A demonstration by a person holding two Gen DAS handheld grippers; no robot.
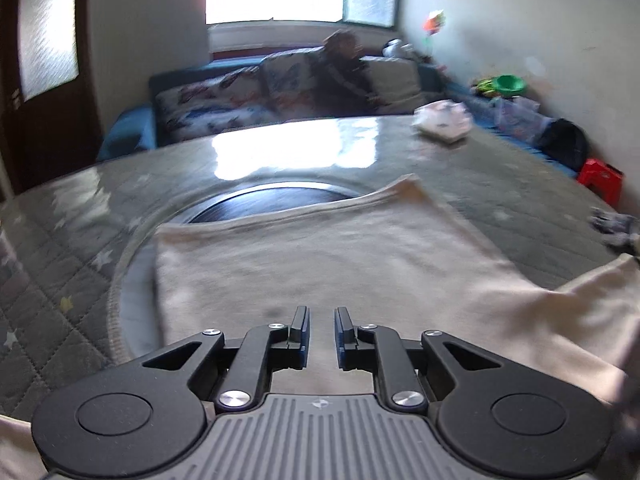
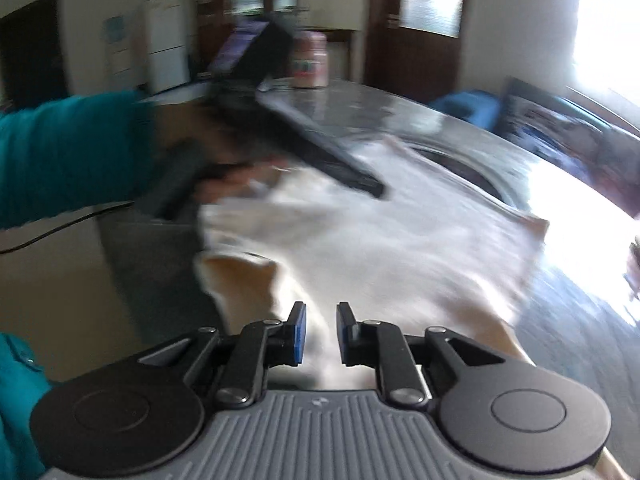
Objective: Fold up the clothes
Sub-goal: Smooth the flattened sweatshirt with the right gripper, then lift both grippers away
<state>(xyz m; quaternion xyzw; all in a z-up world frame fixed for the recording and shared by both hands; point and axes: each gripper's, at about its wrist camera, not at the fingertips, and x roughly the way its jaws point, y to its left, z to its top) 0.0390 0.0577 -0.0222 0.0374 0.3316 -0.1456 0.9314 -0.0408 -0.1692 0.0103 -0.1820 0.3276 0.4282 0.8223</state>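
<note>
A cream garment (image 1: 320,260) lies spread flat on the grey quilted table cover (image 1: 60,260), its far edge overlapping a dark round disc (image 1: 280,200). My left gripper (image 1: 322,328) hovers over the garment's near part, jaws apart and nothing between them. The garment's right side rises toward the lower right of the left wrist view. The right wrist view is blurred. There my right gripper (image 2: 321,328) is open just above the garment (image 2: 400,248), cloth showing through the gap. A hand in a teal sleeve (image 2: 72,152) holds the left gripper (image 2: 368,184) over the far side.
A person (image 1: 348,72) sits on a patterned sofa behind the table. A white bundle (image 1: 442,122) lies at the table's far right and a dark patterned cloth (image 1: 616,228) at its right edge. A red stool (image 1: 602,180) stands beyond. A jar (image 2: 310,64) stands on the far edge.
</note>
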